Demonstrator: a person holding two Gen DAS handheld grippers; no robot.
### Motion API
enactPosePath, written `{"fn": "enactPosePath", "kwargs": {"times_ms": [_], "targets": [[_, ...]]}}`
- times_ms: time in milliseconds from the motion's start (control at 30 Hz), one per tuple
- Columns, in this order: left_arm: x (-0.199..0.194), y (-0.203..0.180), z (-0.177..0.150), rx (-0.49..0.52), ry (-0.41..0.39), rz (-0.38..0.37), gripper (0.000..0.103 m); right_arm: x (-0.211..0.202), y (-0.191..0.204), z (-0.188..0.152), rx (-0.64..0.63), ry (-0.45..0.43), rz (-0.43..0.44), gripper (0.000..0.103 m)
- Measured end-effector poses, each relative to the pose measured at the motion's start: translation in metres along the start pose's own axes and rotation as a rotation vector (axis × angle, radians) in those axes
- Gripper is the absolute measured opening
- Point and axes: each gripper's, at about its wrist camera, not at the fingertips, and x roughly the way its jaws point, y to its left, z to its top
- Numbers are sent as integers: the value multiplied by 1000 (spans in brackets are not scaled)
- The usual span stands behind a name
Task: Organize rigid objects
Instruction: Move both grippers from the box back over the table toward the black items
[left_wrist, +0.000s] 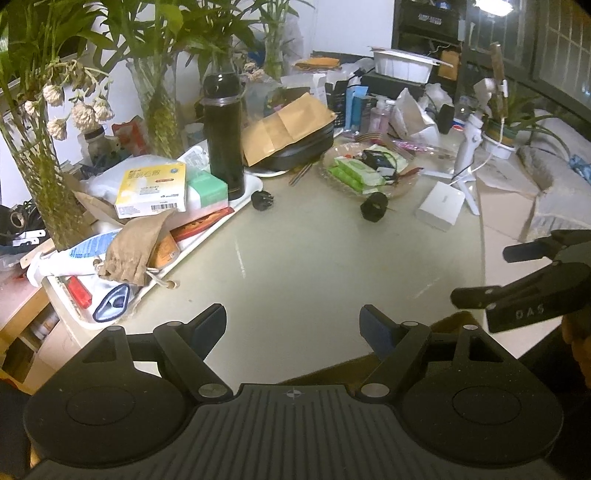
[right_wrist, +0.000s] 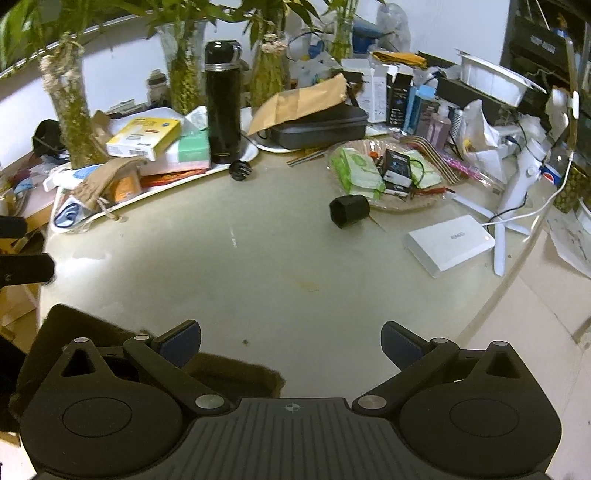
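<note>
Two small black rigid parts lie on the pale round table (left_wrist: 295, 266): a toothed one (left_wrist: 262, 200) near the white tray, also in the right wrist view (right_wrist: 240, 170), and a ring-shaped one (left_wrist: 375, 206) by the glass dish, also in the right wrist view (right_wrist: 349, 211). A white box (left_wrist: 440, 206) (right_wrist: 448, 243) lies to the right. My left gripper (left_wrist: 293, 326) is open and empty above the table's near edge. My right gripper (right_wrist: 291, 345) is open and empty; it shows at the right of the left wrist view (left_wrist: 480, 275).
A white tray (left_wrist: 221, 221) on the left holds a black flask (left_wrist: 223, 133), boxes and a cloth pouch (left_wrist: 135, 247). A glass dish (left_wrist: 406, 184) holds green packets. Vases with plants, a black case (left_wrist: 303, 147) and a white tripod stand (left_wrist: 467, 155) crowd the far side.
</note>
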Motion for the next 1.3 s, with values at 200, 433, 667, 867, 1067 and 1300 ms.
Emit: {"fn": "enactPosePath", "kwargs": {"times_ms": [200, 433, 667, 867, 1067, 1300], "targets": [[12, 7, 0, 5, 5, 3, 79, 16, -10, 5, 7, -3, 0, 103], [25, 12, 2, 14, 1, -2, 79, 36, -16, 13, -14, -27, 24, 103], [39, 16, 3, 22, -13, -14, 79, 56, -24, 21, -38, -54, 35, 103], [51, 18, 1, 40, -49, -16, 79, 76, -29, 28, -60, -63, 39, 103], [58, 23, 0, 13, -85, -28, 79, 97, -35, 35, -92, -73, 47, 103], [64, 30, -1, -15, -91, -34, 79, 120, -39, 43, -143, -83, 72, 103]]}}
